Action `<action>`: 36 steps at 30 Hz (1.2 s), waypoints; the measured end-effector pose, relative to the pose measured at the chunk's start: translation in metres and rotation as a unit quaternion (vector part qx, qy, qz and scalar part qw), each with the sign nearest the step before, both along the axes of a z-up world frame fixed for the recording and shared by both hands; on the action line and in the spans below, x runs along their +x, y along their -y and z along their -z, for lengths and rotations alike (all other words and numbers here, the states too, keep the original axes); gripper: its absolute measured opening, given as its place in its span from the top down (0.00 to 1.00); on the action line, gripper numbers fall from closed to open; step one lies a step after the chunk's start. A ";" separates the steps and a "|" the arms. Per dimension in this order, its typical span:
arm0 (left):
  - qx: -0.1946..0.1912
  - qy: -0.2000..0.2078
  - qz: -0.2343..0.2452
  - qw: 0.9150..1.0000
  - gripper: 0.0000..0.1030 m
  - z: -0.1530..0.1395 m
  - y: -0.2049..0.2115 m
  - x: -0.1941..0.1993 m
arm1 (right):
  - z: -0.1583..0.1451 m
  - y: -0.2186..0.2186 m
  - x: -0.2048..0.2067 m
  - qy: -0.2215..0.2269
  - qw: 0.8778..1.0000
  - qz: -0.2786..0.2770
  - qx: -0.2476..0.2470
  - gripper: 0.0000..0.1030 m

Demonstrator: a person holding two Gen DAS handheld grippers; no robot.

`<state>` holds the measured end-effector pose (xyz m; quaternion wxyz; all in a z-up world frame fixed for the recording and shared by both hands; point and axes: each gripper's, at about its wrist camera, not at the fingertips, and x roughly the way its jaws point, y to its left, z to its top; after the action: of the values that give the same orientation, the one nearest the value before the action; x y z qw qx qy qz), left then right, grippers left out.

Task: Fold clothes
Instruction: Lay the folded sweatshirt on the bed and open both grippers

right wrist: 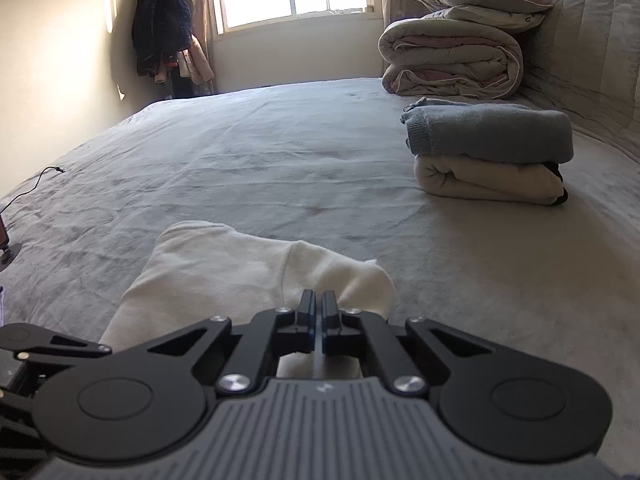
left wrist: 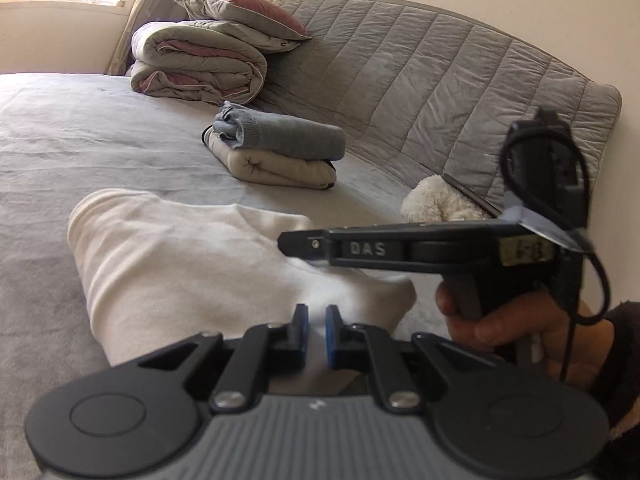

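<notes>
A white garment (left wrist: 180,256) lies folded on the grey bed in front of both grippers; it also shows in the right wrist view (right wrist: 224,268). My left gripper (left wrist: 317,332) has its jaws close together with white cloth pinched between them. My right gripper (right wrist: 319,316) is shut on the near edge of the same garment; seen from the left wrist view, the right gripper (left wrist: 286,242) reaches in from the right over the cloth. A stack of two folded clothes, blue on cream (left wrist: 280,152), lies farther back; the stack shows too in the right wrist view (right wrist: 488,156).
A rolled duvet with pillows on top (left wrist: 204,64) sits at the quilted headboard (left wrist: 440,92). A fluffy white item (left wrist: 436,200) lies by the headboard. A cable end (right wrist: 48,172) lies at the bed's left edge. Clothes hang by the window (right wrist: 164,28).
</notes>
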<state>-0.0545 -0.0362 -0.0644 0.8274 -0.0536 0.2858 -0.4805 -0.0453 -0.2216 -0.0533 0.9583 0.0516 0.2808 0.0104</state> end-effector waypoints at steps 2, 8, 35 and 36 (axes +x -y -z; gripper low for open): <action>0.002 0.002 0.002 1.000 0.93 0.000 0.000 -0.001 | 0.003 0.001 0.004 0.002 1.000 0.011 -0.009 1.00; 0.004 0.007 0.003 1.000 0.93 0.000 0.000 -0.002 | 0.003 0.006 0.009 0.009 0.999 0.037 0.000 1.00; 0.000 -0.040 0.010 0.999 0.93 -0.005 -0.060 -0.009 | 0.002 -0.012 -0.070 -0.033 0.993 -0.090 -0.062 1.00; 0.011 -0.043 0.017 0.999 0.93 -0.001 -0.057 -0.011 | 0.004 -0.013 -0.069 -0.037 0.993 -0.088 -0.065 1.00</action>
<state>-0.0653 0.0207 -0.0632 0.8067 -0.0602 0.3272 -0.4884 -0.1143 -0.2089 -0.0575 0.9441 -0.0354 0.3193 0.0743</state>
